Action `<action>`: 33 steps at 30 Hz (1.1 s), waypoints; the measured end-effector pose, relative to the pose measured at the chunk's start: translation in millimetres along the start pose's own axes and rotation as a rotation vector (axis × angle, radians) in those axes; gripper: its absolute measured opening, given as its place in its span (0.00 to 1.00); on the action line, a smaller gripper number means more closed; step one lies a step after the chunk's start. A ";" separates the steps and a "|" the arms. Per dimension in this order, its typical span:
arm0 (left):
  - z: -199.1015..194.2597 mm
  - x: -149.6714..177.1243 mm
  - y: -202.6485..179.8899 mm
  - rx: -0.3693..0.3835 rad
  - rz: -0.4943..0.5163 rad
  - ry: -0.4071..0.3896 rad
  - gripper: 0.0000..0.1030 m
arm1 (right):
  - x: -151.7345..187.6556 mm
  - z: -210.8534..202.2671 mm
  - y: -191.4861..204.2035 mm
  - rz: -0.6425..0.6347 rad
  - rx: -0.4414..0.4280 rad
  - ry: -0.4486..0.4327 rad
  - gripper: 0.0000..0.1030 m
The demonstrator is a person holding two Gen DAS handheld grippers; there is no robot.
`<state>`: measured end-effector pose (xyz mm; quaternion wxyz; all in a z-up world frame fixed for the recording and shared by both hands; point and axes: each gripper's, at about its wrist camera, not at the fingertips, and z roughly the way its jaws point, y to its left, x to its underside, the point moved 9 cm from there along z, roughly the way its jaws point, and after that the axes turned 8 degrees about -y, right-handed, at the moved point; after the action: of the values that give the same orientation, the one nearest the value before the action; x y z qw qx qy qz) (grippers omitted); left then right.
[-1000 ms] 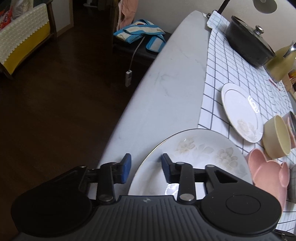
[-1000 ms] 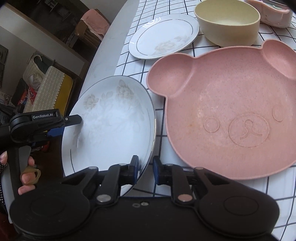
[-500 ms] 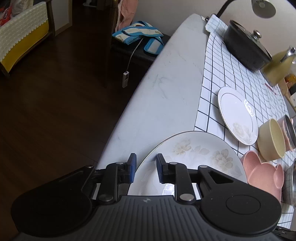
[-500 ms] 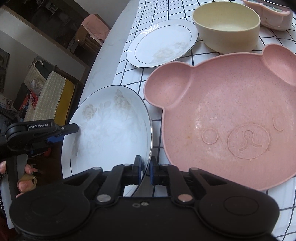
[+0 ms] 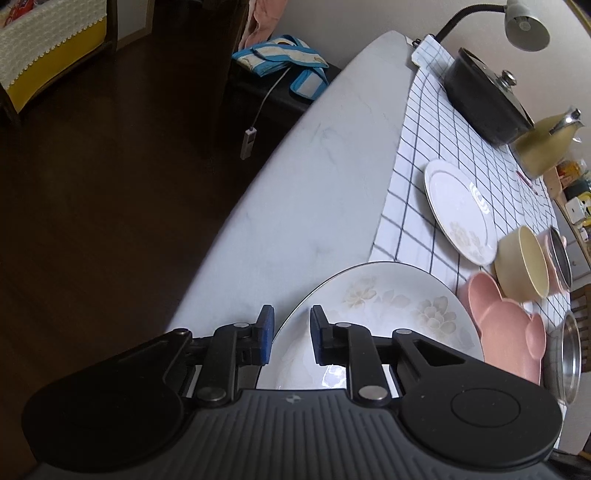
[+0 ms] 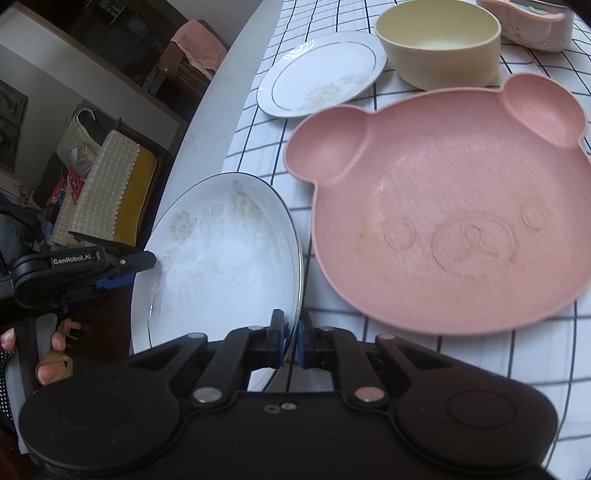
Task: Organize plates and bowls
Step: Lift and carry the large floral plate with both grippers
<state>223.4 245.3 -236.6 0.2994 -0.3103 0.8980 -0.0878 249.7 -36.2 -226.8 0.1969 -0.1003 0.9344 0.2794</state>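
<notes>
A large white plate with pale flowers lies half on the bare table top, half on the checked cloth. My left gripper grips its rim on the table-edge side, one finger above and one below. My right gripper is shut on the rim of the same plate, on the side facing the pink bear-shaped plate. Farther back stand a smaller white plate and a cream bowl.
A pink dish sits behind the cream bowl, and a steel bowl beside the bear plate. A black lidded pot, a yellow jug and a desk lamp stand at the far end. The table edge drops to dark floor on the left. A hand holds the left gripper.
Both pairs of jaws have narrowed onto the large plate's rim. The left gripper has shifted along the table with the plate; the bear plate now looks slightly farther from it.
</notes>
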 end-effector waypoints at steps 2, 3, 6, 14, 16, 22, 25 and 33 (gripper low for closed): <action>-5.5 8.2 1.2 0.007 -0.005 0.005 0.19 | 4.1 -4.1 -2.0 0.008 -0.001 0.006 0.07; -8.3 12.3 0.7 0.013 -0.007 0.008 0.19 | 5.9 -6.9 -2.6 0.010 -0.006 0.009 0.07; -18.7 28.1 -1.4 0.029 -0.016 0.019 0.19 | 11.9 -17.7 -6.9 0.005 -0.011 0.016 0.07; -47.7 72.6 -18.8 0.062 0.022 0.015 0.19 | 32.5 -48.3 -28.9 0.019 -0.019 0.025 0.06; -52.4 84.6 -22.4 0.066 0.040 0.030 0.19 | 37.9 -55.5 -34.4 0.017 -0.018 0.022 0.06; -59.7 112.0 -33.0 0.077 0.080 0.060 0.19 | 52.1 -67.3 -58.0 0.056 -0.013 0.038 0.06; -60.7 118.8 -33.8 0.073 0.098 0.070 0.19 | 55.3 -68.0 -62.7 0.055 -0.013 0.052 0.07; -63.0 124.4 -35.8 0.072 0.134 0.068 0.19 | 62.1 -69.5 -67.3 0.054 -0.016 0.062 0.07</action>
<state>125.9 139.3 -233.7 0.2851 -0.2353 0.9226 -0.1103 192.0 -135.6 -232.3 0.1596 -0.0849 0.9402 0.2888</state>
